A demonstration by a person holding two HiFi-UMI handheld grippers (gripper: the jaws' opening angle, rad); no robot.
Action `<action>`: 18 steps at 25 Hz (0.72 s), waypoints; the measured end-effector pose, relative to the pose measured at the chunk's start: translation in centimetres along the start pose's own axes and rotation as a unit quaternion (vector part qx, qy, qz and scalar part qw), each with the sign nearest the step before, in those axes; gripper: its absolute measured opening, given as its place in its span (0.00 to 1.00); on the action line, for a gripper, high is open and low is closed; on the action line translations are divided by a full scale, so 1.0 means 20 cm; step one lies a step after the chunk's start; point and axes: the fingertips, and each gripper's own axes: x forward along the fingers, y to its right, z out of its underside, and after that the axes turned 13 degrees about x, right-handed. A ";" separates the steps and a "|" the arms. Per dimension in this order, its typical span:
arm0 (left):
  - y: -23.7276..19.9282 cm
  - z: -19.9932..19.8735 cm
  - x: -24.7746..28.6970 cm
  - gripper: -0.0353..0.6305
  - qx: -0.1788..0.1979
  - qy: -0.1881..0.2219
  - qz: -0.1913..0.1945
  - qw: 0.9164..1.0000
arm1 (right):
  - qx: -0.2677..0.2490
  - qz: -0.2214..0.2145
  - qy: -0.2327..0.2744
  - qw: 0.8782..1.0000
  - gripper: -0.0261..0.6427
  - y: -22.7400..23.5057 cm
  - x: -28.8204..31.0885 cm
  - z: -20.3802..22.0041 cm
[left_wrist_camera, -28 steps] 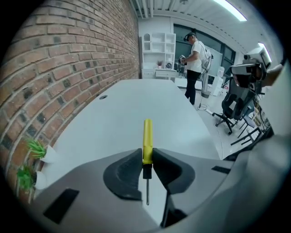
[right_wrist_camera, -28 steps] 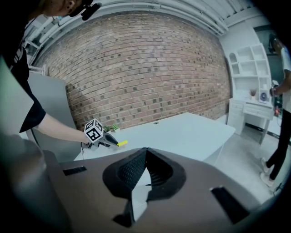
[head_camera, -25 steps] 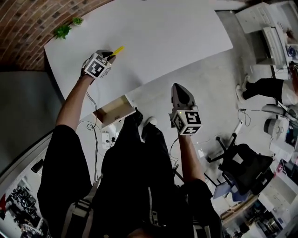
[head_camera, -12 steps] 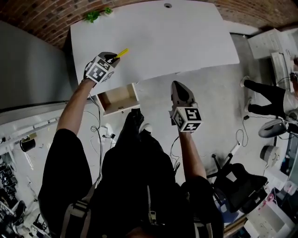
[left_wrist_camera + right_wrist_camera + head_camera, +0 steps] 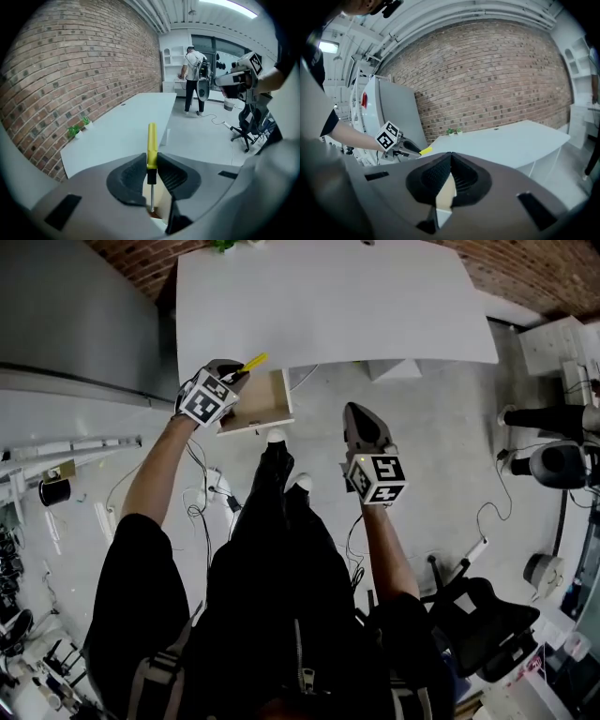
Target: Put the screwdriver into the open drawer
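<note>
A screwdriver with a yellow handle [image 5: 152, 143] and a thin metal shaft is clamped between the pads of my left gripper [image 5: 151, 171], handle pointing away. In the head view the left gripper [image 5: 239, 372] hovers at the left edge of the open wooden drawer [image 5: 263, 405] under the white table [image 5: 328, 296], with the yellow handle [image 5: 254, 361] sticking out over it. My right gripper [image 5: 360, 415] hangs over the floor to the right of the drawer. Its jaws [image 5: 451, 154] meet at the tips with nothing between them. The right gripper view also catches the left gripper [image 5: 417, 151] and the handle [image 5: 425, 151].
A grey cabinet [image 5: 84, 306] stands left of the table, and cables [image 5: 211, 488] trail on the floor beside my legs. A brick wall with small plants [image 5: 77, 129] runs behind the table. A person [image 5: 193, 75] stands far off; an office chair [image 5: 248, 131] stands on the right.
My left gripper has carried the screwdriver off the tabletop, to the left edge of the open drawer. The head view has swung, so table and drawer now lie further up and right.
</note>
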 end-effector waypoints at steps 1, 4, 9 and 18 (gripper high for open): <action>0.05 0.04 0.00 0.19 -0.002 -0.002 0.003 1.000 | 0.002 -0.002 -0.004 1.000 0.04 -0.01 -0.01 0.03; 0.20 0.17 0.04 0.19 -0.003 -0.017 0.016 1.000 | 0.008 -0.004 -0.020 1.000 0.04 -0.02 -0.02 0.14; 0.36 0.40 0.18 0.19 0.002 -0.041 0.044 0.998 | 0.023 -0.003 -0.043 0.999 0.04 -0.03 0.02 0.28; 0.47 0.73 0.54 0.19 0.035 -0.074 0.085 0.993 | 0.057 0.013 -0.073 0.996 0.04 0.08 0.16 0.53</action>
